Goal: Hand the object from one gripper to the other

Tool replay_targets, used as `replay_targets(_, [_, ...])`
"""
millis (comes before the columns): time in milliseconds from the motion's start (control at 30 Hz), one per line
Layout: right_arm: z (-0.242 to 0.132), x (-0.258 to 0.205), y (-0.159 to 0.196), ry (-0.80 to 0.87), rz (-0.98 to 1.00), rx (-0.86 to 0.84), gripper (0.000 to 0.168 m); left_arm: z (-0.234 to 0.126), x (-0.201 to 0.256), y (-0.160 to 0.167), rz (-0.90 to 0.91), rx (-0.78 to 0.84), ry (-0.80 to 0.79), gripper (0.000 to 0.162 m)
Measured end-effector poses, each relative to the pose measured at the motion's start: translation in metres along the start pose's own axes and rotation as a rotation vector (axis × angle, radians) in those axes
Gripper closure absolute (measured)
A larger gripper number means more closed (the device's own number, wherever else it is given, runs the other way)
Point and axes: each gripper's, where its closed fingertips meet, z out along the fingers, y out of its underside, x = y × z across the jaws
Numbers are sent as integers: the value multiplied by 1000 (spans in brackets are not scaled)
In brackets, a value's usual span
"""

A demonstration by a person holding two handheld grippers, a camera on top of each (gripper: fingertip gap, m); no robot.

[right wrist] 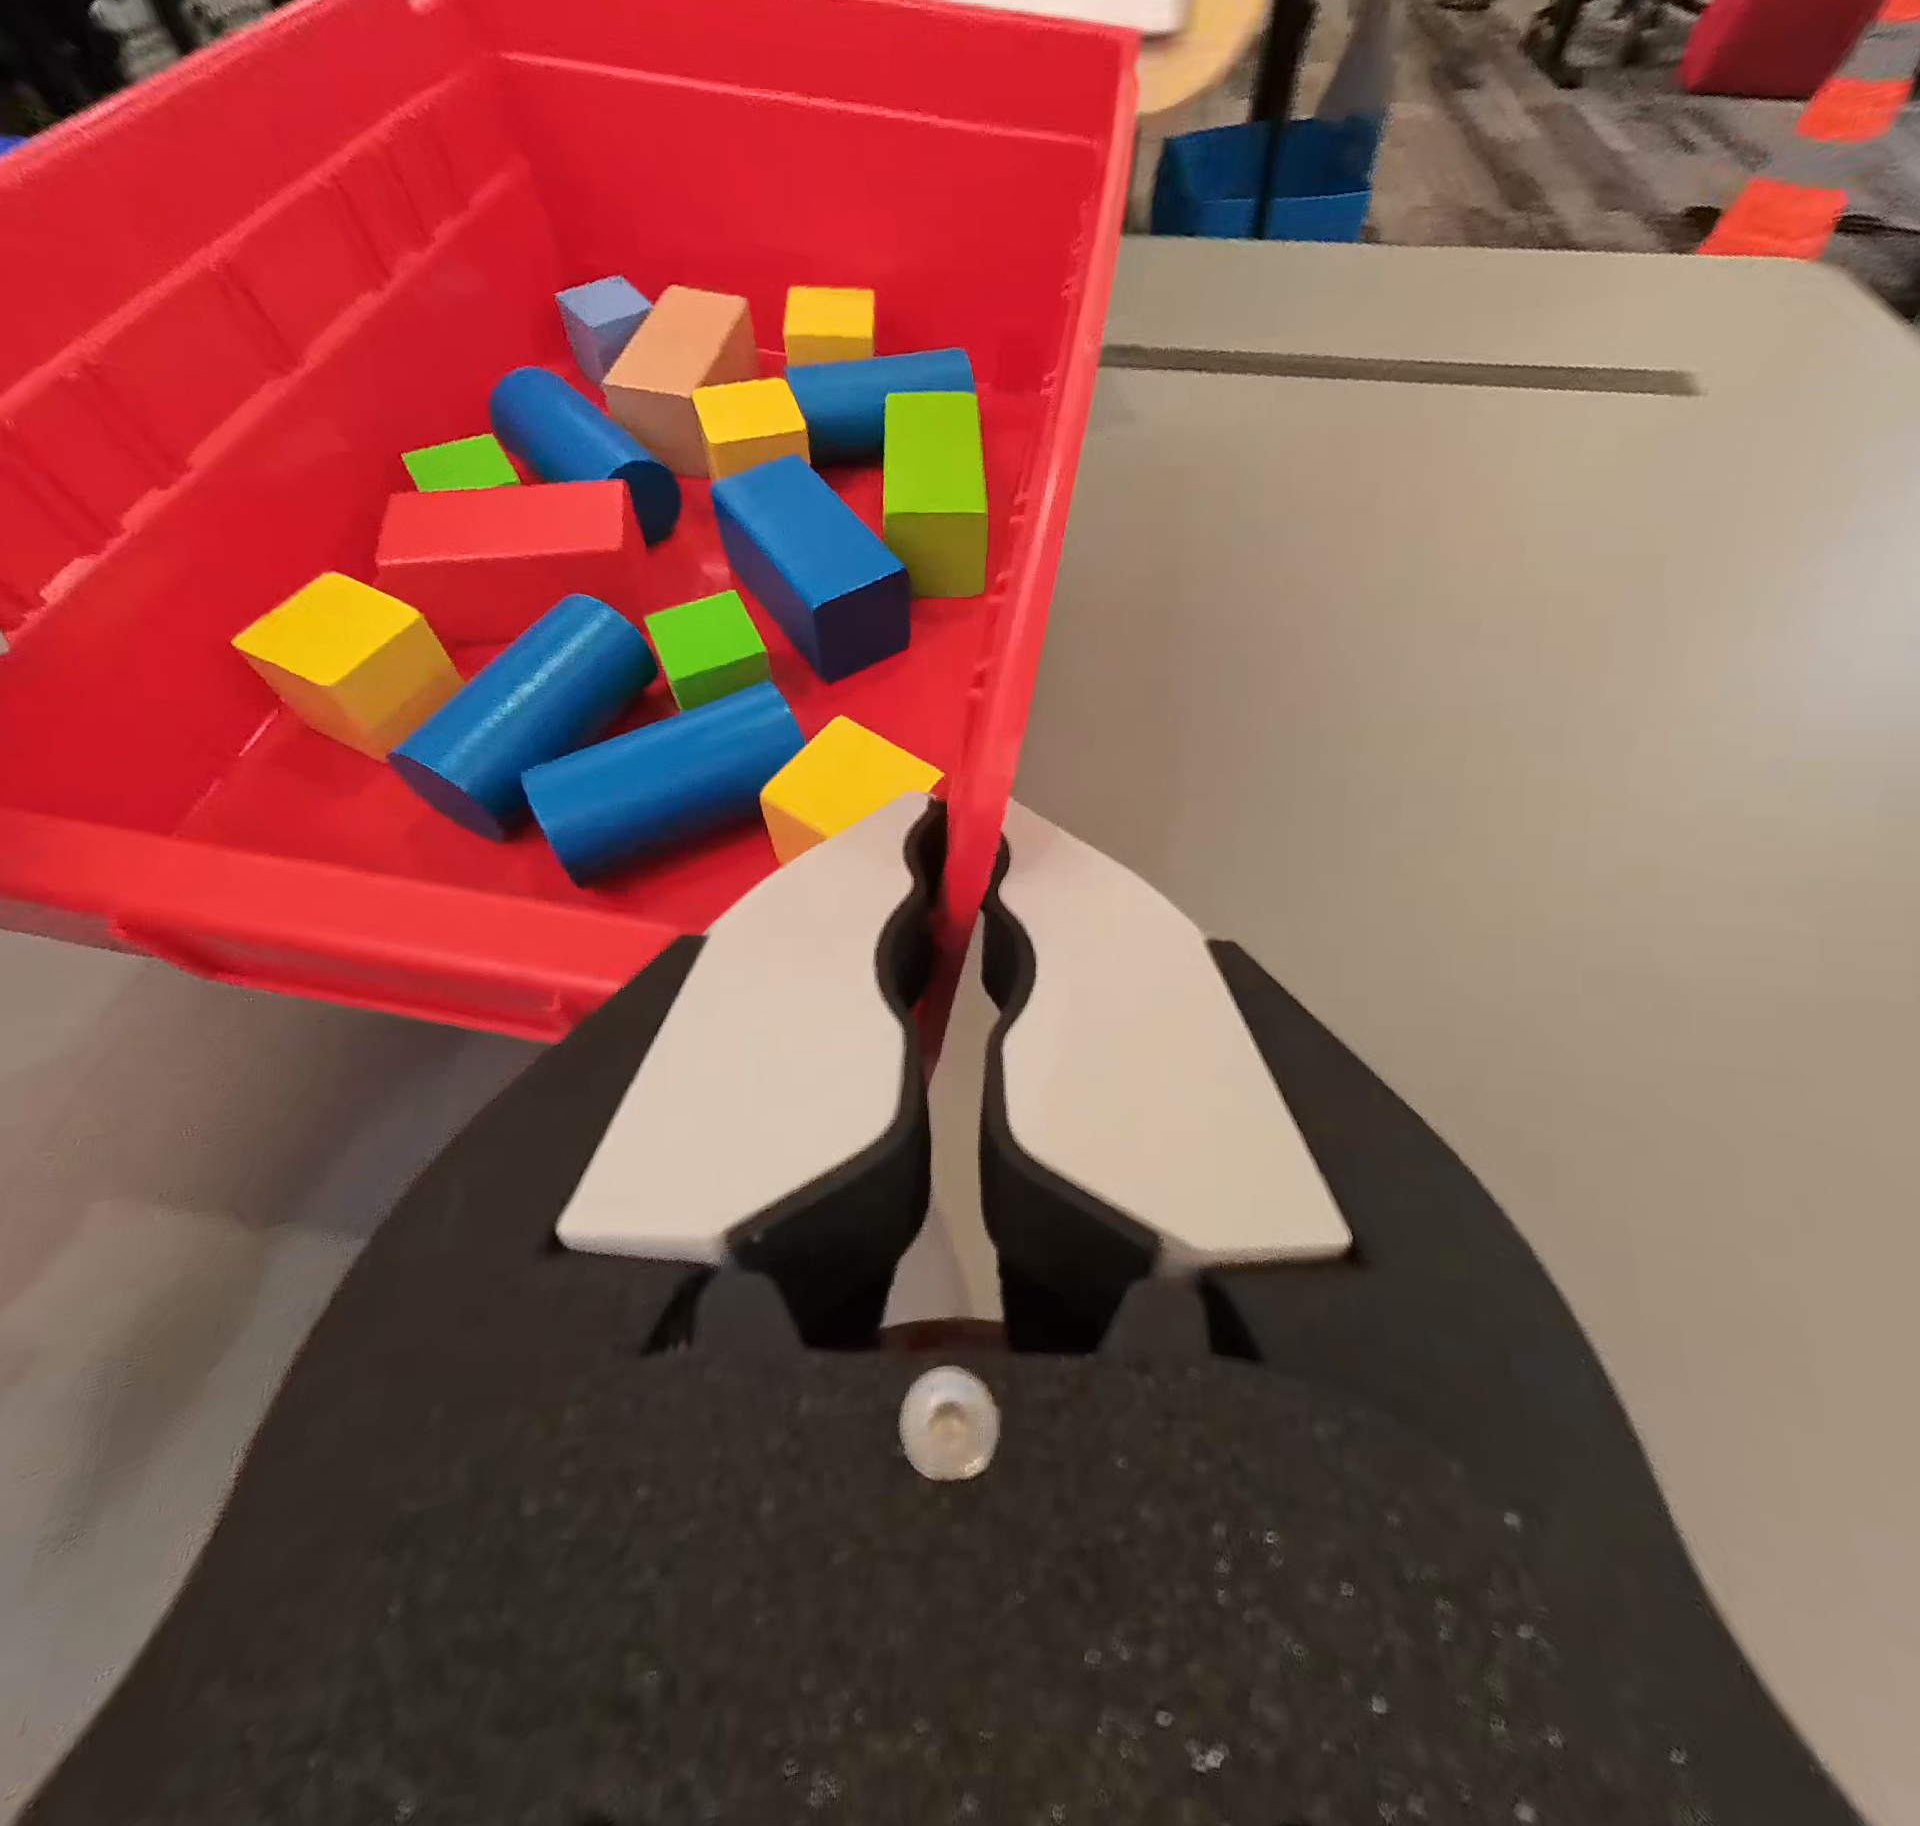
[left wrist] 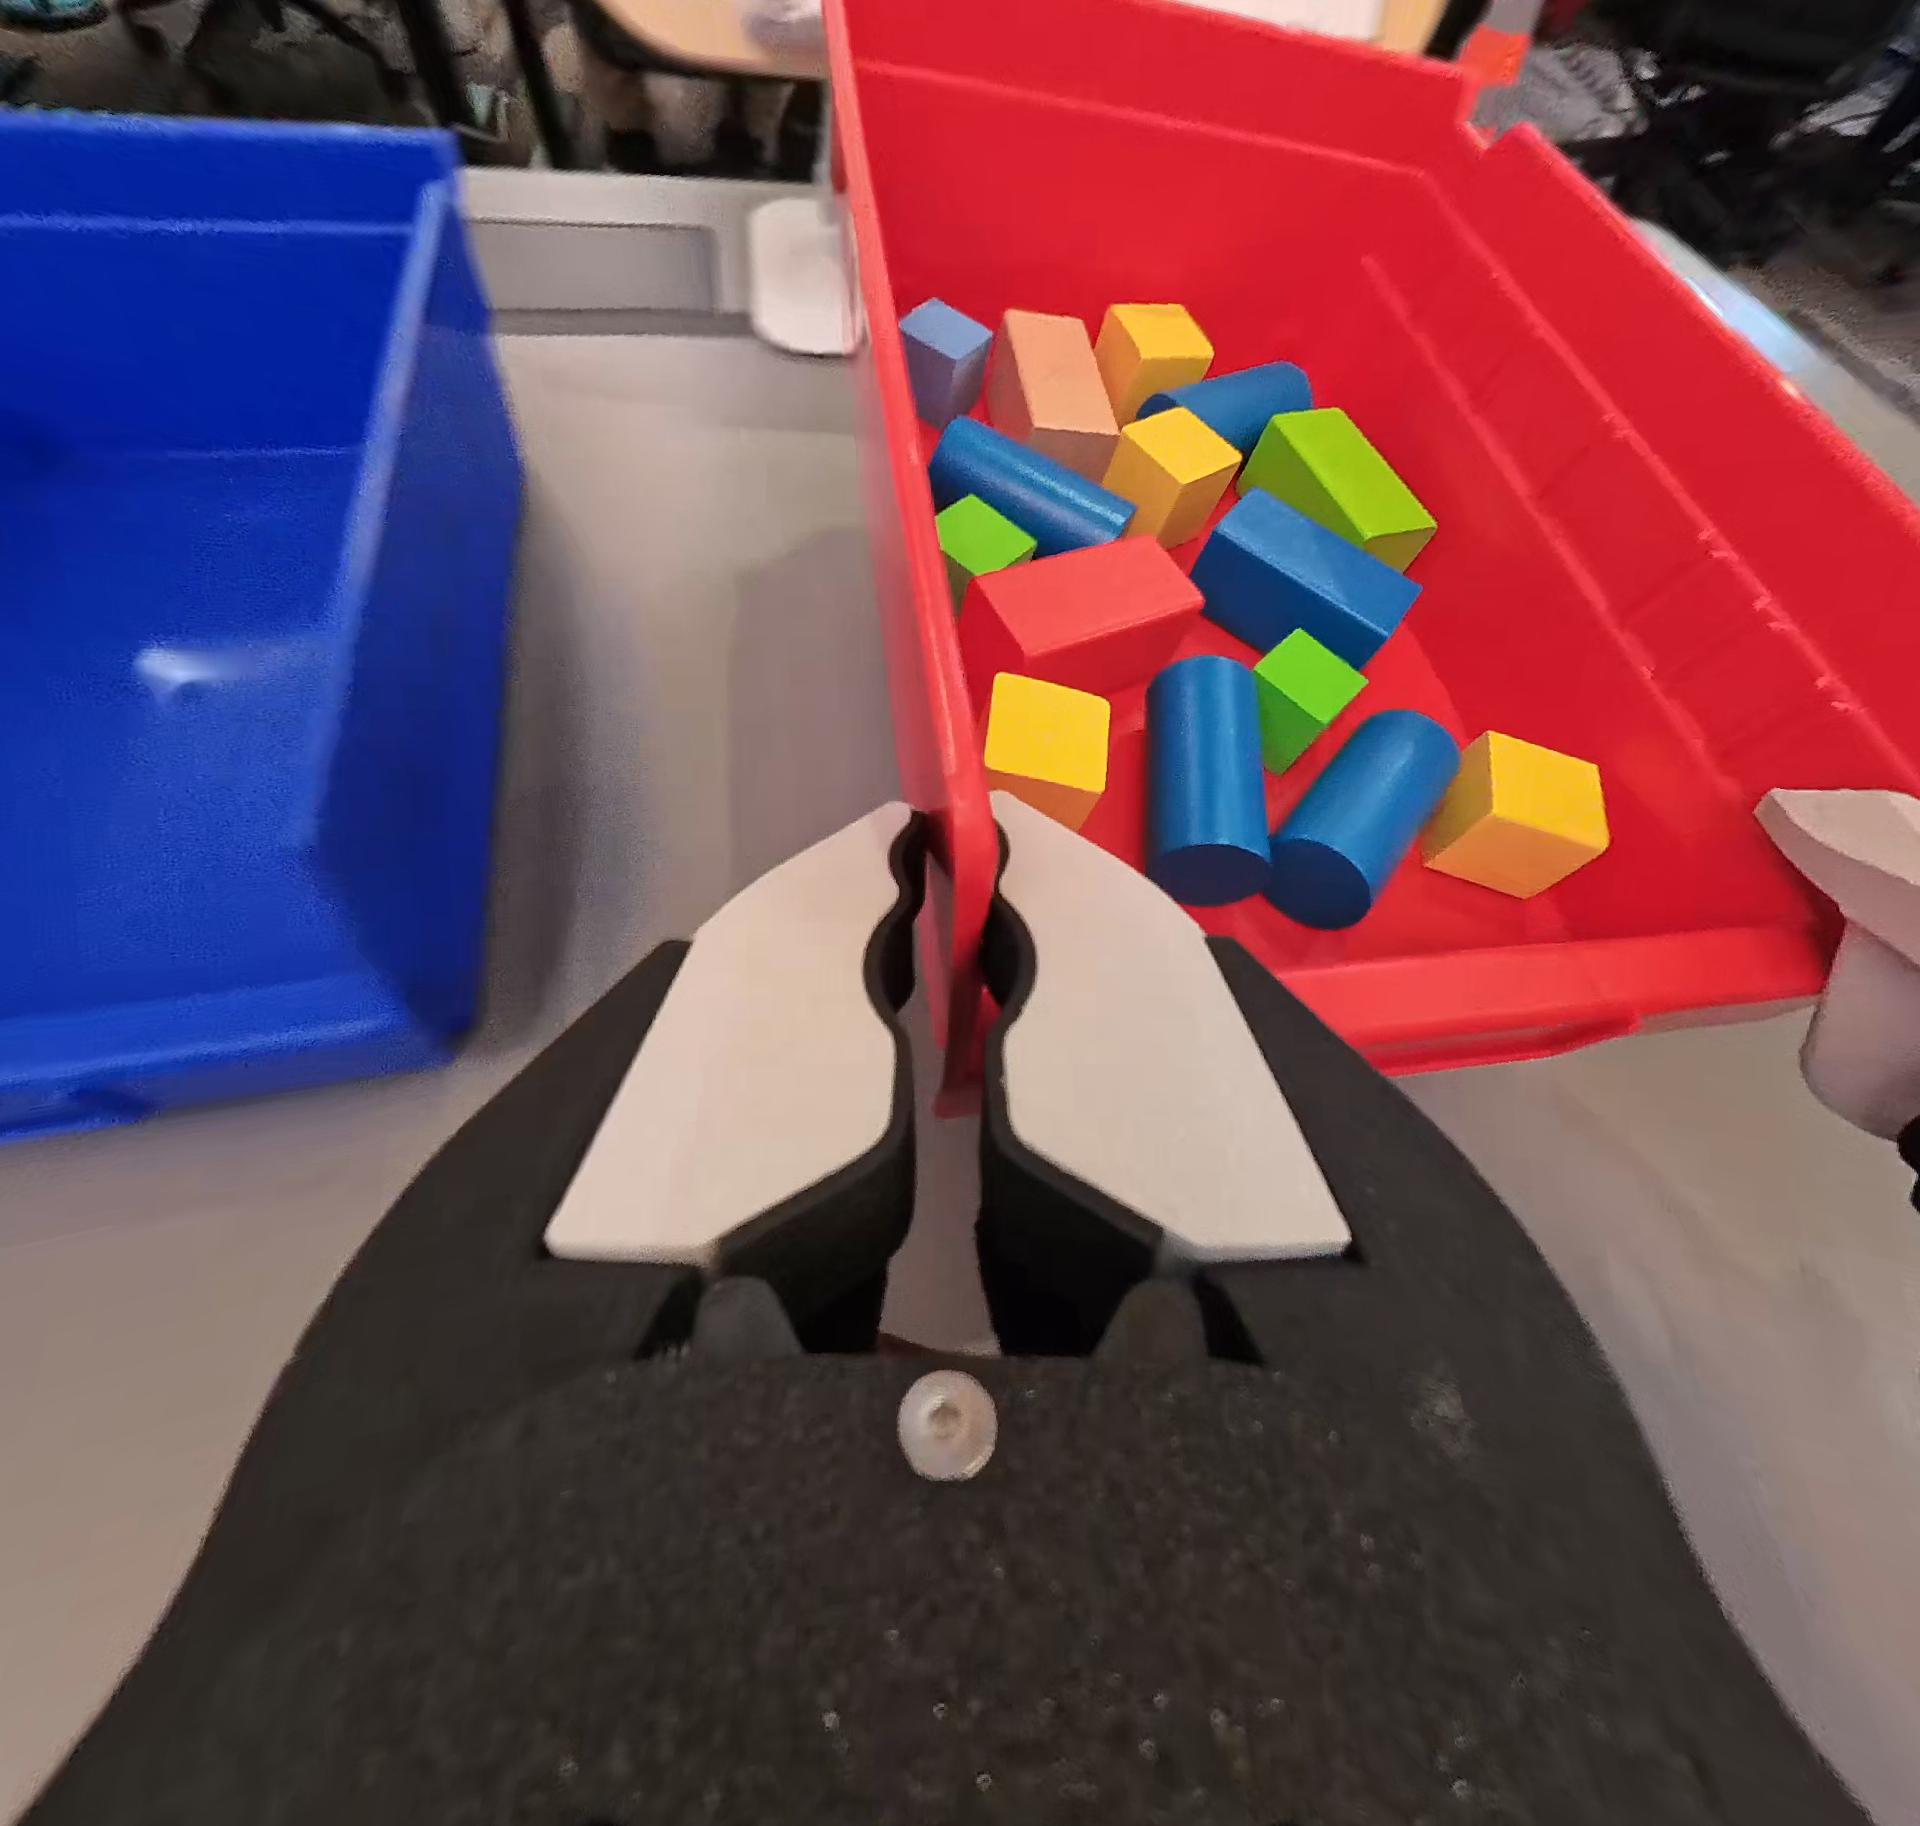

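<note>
Left wrist view alone shows blue bin (left wrist: 239, 581); both grippers (left wrist: 954, 831) (right wrist: 961, 820) pinch red bin (left wrist: 1143, 145) (right wrist: 790, 114).

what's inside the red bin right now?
The red bin holds loose wooden blocks: blue cylinders, yellow cubes, green blocks, a red brick, a blue brick, a tan one. Anything beneath the pile is hidden.

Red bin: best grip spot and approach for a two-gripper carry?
Grip the thin side walls near the front corners, coming from the open front end, jaws straddling each wall. That is how the left gripper and right gripper hold the red bin now; its upright walls fit shut jaws, and opposite grips balance the blocks.
</note>
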Motion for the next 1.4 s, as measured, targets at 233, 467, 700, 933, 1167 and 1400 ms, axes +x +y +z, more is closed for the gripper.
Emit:
replay_targets(233, [14,-65,30,-111,-151,-54,159,2,-59,43,-32,-76,-12,157])
replay_targets(467, [-31,-113,-54,-619,-524,6,129,5,-76,42,-37,-107,74,159])
replay_targets(700, [68,-219,7,-1087,-991,-463,81,7,-71,42,-29,-106,82,158])
replay_targets(933, [127,-200,50,-1015,-1379,-723,82,7,-75,42,-48,-103,61,159])
replay_targets(1167, [4,-143,26,-1371,-1121,-1397,102,8,-74,41,-33,-100,72,159])
replay_targets(1400, [148,-122,-19,-761,-1303,-857,78,7,-74,42,-40,-101,75,159])
